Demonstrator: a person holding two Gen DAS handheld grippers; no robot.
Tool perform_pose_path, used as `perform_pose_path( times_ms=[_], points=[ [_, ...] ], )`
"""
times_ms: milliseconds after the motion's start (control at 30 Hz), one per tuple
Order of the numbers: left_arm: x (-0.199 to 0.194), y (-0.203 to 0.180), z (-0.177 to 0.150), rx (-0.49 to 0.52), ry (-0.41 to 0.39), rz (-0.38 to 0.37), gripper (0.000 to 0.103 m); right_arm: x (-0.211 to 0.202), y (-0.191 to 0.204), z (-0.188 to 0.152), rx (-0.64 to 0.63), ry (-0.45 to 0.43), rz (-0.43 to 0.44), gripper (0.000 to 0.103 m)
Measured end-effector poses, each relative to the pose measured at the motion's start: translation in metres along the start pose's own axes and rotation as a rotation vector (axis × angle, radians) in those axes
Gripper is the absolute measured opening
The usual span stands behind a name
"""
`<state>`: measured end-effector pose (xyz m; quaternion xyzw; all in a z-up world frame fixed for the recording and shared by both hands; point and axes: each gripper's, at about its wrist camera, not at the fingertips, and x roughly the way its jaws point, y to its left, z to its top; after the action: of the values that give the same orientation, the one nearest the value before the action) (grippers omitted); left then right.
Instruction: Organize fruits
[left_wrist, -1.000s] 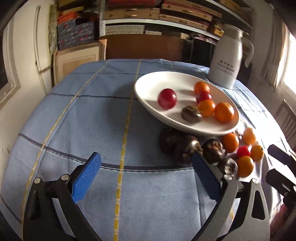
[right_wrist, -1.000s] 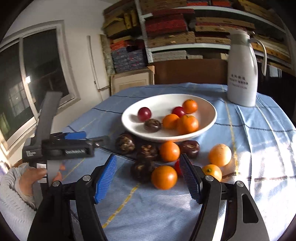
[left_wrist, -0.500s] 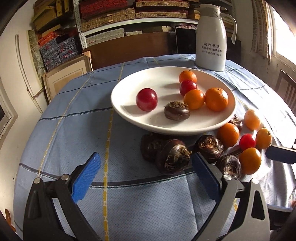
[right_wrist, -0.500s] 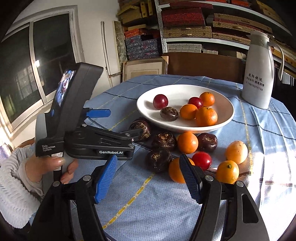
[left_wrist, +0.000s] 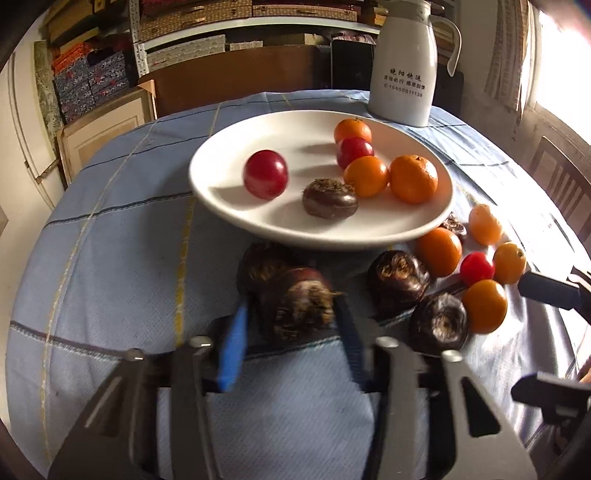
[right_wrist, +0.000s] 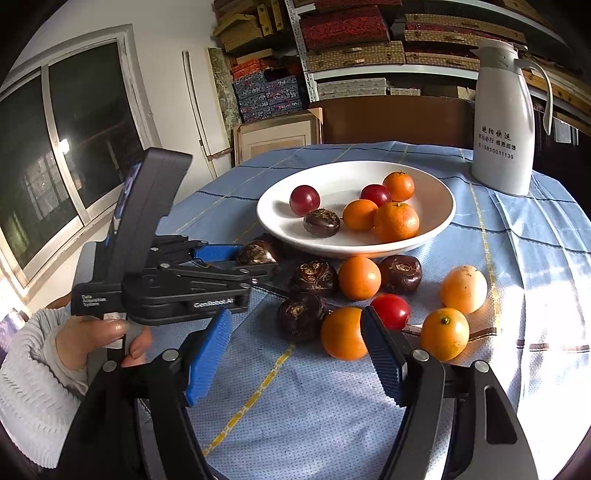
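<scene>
A dark brown water chestnut (left_wrist: 295, 306) lies on the blue cloth just in front of the white plate (left_wrist: 314, 242). My left gripper (left_wrist: 291, 326) is closing on it, blue pads touching both its sides. The right wrist view shows the same grip (right_wrist: 258, 254) from the side. The plate (right_wrist: 354, 251) holds two red fruits, three oranges and one chestnut. My right gripper (right_wrist: 295, 354) hangs over the cloth, jaws opening, nothing gripped; an orange (right_wrist: 341, 334) sits just past its right pad. More chestnuts, oranges and a red fruit (right_wrist: 391, 310) lie loose beside the plate.
A white thermos jug (left_wrist: 402, 74) stands behind the plate at the back right. Shelves stacked with boxes fill the back wall. A wooden chair (left_wrist: 561, 177) is off the table's right side. A hand in a white knitted sleeve (right_wrist: 40, 369) holds the left gripper.
The left gripper has come forward and down to the nearest chestnut, and its jaws have gone from wide open to closed around it. The right gripper has hardly moved.
</scene>
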<state>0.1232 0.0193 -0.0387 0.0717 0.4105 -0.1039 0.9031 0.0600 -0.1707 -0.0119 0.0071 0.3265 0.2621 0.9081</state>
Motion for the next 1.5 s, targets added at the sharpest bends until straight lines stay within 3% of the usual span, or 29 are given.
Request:
perform_pose_path(
  times_ms=[67, 200, 300, 400, 567, 700, 833, 1033, 1267, 1400, 1500],
  points=[
    [-0.004, 0.013, -0.005, -0.042, 0.003, 0.034, 0.04, 0.002, 0.007, 0.0, -0.034, 0.007, 0.0, 0.073],
    [-0.004, 0.035, -0.007, -0.138, 0.015, -0.005, 0.041, 0.015, 0.029, 0.0, -0.137, 0.068, -0.004, 0.07],
    [-0.002, 0.031, -0.008, -0.113, 0.019, 0.021, 0.042, 0.026, 0.034, 0.004, -0.172, 0.083, -0.051, 0.066],
    [0.001, 0.031, -0.007, -0.119, 0.03, 0.014, 0.042, 0.042, 0.031, 0.01, -0.167, 0.126, -0.059, 0.053],
    [0.0, 0.033, -0.009, -0.128, 0.037, -0.005, 0.042, 0.059, 0.027, 0.017, -0.221, 0.16, -0.134, 0.049],
    [0.001, 0.039, -0.009, -0.144, 0.036, -0.024, 0.044, 0.064, 0.029, 0.016, -0.269, 0.179, -0.168, 0.041],
    [0.003, 0.047, -0.008, -0.179, 0.03, -0.03, 0.044, 0.059, 0.026, 0.015, -0.253, 0.17, -0.145, 0.039],
    [-0.001, 0.036, -0.009, -0.132, 0.022, -0.019, 0.043, 0.045, 0.02, 0.012, -0.189, 0.136, -0.09, 0.038],
    [-0.026, 0.036, -0.008, -0.15, -0.08, -0.032, 0.043, 0.022, 0.004, 0.014, -0.085, 0.051, -0.051, 0.038],
    [-0.035, 0.029, 0.009, -0.139, -0.108, -0.072, 0.043, 0.007, -0.009, 0.027, -0.026, -0.008, -0.051, 0.038],
    [-0.031, 0.026, 0.034, -0.11, -0.117, -0.059, 0.043, 0.005, -0.026, 0.048, 0.007, -0.033, -0.069, 0.038]
  ],
)
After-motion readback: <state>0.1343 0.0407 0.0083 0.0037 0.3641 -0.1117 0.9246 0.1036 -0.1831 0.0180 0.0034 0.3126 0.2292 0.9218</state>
